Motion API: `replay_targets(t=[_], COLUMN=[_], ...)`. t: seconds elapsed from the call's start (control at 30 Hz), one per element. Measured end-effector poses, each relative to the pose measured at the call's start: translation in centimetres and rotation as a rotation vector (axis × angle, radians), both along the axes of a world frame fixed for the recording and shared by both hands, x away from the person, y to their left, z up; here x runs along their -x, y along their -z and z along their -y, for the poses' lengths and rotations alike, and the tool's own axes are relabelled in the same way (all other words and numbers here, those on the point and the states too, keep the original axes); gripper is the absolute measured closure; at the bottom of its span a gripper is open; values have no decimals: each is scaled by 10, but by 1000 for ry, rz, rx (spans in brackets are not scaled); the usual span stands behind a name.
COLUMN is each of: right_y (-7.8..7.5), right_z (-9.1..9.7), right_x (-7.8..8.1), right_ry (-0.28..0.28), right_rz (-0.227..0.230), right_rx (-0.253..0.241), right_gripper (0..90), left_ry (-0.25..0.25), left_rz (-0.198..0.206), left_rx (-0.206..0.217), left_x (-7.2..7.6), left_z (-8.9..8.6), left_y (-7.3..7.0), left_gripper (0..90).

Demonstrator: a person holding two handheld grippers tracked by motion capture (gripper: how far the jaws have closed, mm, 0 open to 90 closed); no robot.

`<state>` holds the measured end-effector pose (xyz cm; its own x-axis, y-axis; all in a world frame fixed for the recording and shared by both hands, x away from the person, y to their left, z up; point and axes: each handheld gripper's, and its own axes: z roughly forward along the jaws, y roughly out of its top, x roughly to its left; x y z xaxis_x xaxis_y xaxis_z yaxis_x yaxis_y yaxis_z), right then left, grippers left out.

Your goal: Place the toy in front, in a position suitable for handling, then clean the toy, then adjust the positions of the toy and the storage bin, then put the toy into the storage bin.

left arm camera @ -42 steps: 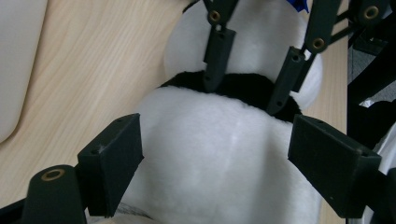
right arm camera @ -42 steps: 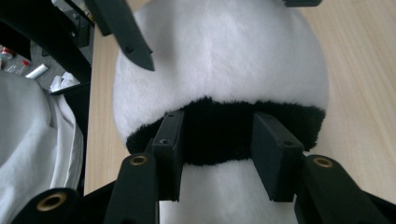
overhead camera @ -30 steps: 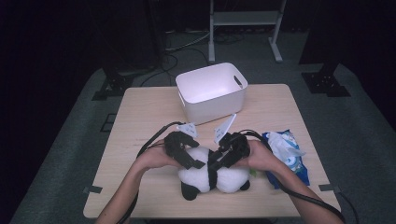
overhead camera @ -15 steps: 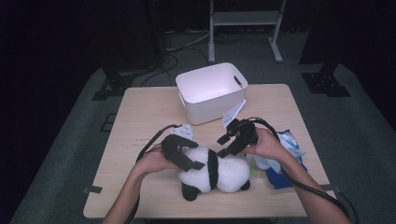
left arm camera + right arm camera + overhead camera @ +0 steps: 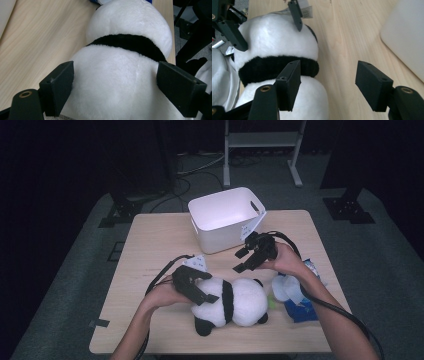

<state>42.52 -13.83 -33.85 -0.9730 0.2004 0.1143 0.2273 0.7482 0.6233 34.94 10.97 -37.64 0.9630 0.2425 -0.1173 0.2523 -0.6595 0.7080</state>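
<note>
The plush panda (image 5: 232,302) lies on its side near the desk's (image 5: 150,250) front edge, clamped between the left gripper's (image 5: 192,285) jaws, evidently to steady it. The right gripper (image 5: 250,255) hovers above, between panda and white bin (image 5: 225,217); its jaws have just been opening and hold nothing.

The high view hangs above the person's side, looking forward and down over the whole table (image 5: 150,240), from well back. The left gripper view sits right up against the plush panda (image 5: 120,82), looking along its body toward the table's edge. The right gripper view hovers a little above the tabletop, and both gripper views share that panda (image 5: 277,45) with the high view
</note>
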Motion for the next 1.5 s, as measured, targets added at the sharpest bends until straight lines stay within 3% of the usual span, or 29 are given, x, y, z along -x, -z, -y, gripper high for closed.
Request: replay_targets(t=[0.33,1.07,1.5], right_y=[-5,-28,-34], right_z=[11,14,13], right_x=[-16,-29,-59], right_ry=[36,56,62], right_rz=[5,44,68], right_rx=[-40,-5,3], right_gripper=[342,327,335], left_ry=[9,14,10], left_rz=[-14,-21,-28], left_rx=[11,8,13], left_x=[-2,-2,-3], left_z=[-2,-1,-2], left_y=[3,4,5], left_gripper=[126,99,98])
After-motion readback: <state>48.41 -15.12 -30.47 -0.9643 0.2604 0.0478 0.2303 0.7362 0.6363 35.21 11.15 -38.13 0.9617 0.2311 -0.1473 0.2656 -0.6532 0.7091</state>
